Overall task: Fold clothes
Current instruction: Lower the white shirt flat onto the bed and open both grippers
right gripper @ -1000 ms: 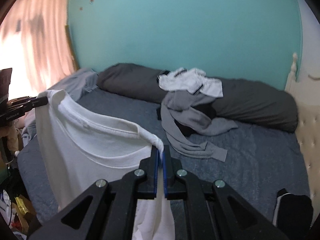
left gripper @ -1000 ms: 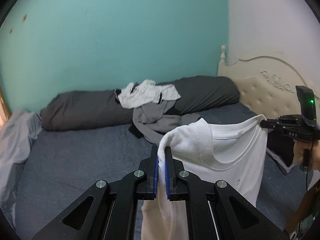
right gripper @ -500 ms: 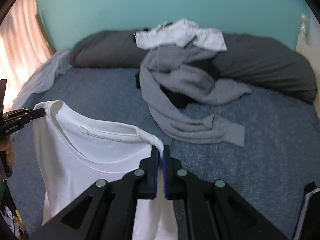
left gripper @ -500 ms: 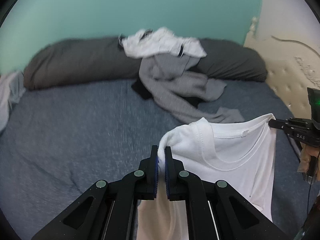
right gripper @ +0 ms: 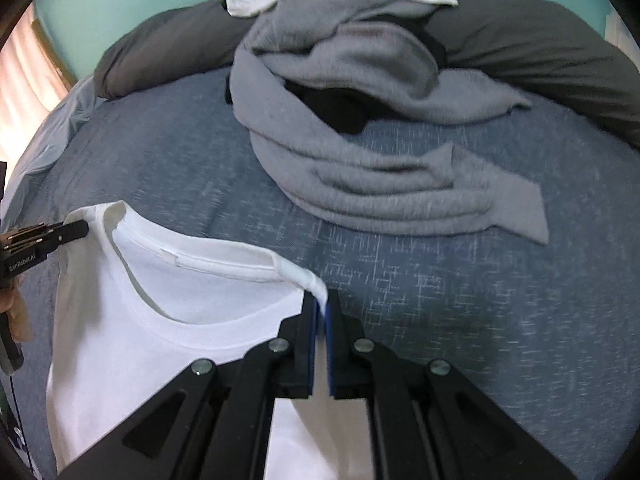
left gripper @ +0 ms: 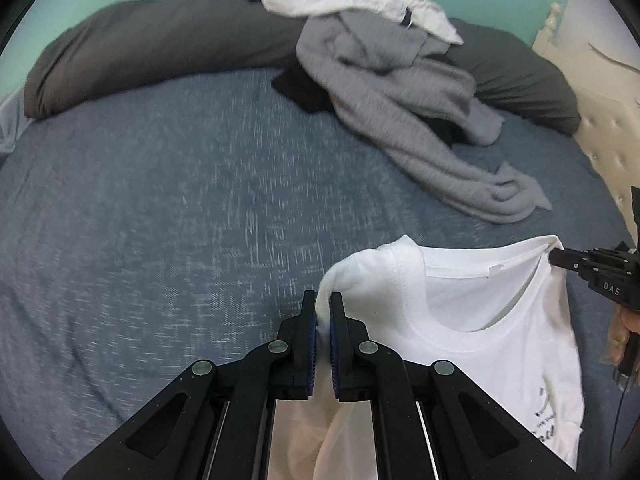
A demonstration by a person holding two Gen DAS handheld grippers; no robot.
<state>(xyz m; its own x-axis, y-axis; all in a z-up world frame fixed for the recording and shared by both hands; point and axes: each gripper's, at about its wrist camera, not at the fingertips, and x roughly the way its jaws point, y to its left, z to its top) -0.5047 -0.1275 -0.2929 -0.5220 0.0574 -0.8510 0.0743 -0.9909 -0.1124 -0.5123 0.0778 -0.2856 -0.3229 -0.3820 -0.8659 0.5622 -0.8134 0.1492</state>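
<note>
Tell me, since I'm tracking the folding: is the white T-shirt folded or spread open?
Spread, not folded: the white T-shirt hangs between the left gripper and right gripper, each shut on a shoulder.

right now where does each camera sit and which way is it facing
Left wrist: sits on the left tool, looking steeply down over the blue bed sheet toward the grey sweater; its own fingers pinch the white t-shirt, and the right tool plus a bit of hand show at right.
Right wrist: sits on the right tool, aimed the same way; the left tool shows at left.
Shared: t-shirt, sweater, dark pillow, sheet.
</note>
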